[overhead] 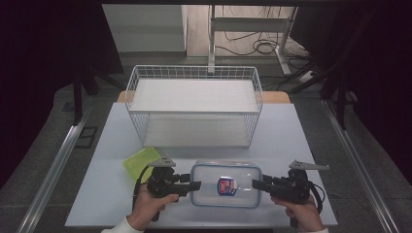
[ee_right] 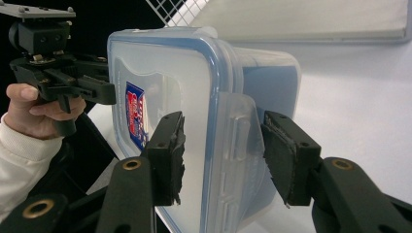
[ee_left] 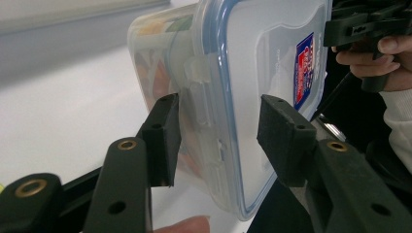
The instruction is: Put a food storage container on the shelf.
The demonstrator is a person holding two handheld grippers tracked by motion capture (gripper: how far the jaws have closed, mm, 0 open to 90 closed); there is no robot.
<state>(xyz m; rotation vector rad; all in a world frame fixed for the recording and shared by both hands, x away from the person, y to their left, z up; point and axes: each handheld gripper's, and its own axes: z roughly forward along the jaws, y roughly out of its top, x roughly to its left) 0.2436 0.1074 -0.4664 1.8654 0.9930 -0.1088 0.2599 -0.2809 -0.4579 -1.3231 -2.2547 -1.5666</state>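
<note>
The clear lidded container [overhead: 226,184] lies on the counter [overhead: 111,194], just in front of the wire basket [overhead: 194,104]; the left hand-held gripper [overhead: 194,185] grips its left side latch; the right hand-held gripper [overhead: 256,184] clamps the opposite latch; a green pad [overhead: 141,161] lies left of the container.

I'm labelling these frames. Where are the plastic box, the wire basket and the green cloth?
plastic box [overhead: 209,191]: high view, clear lid left of the sticker.
wire basket [overhead: 194,72]: high view, far rim.
green cloth [overhead: 138,161]: high view, its middle.

Clear blue-rimmed container [ee_right: 194,97] between right gripper [ee_right: 223,155] fingers [ee_right: 167,155], latch side.
</note>
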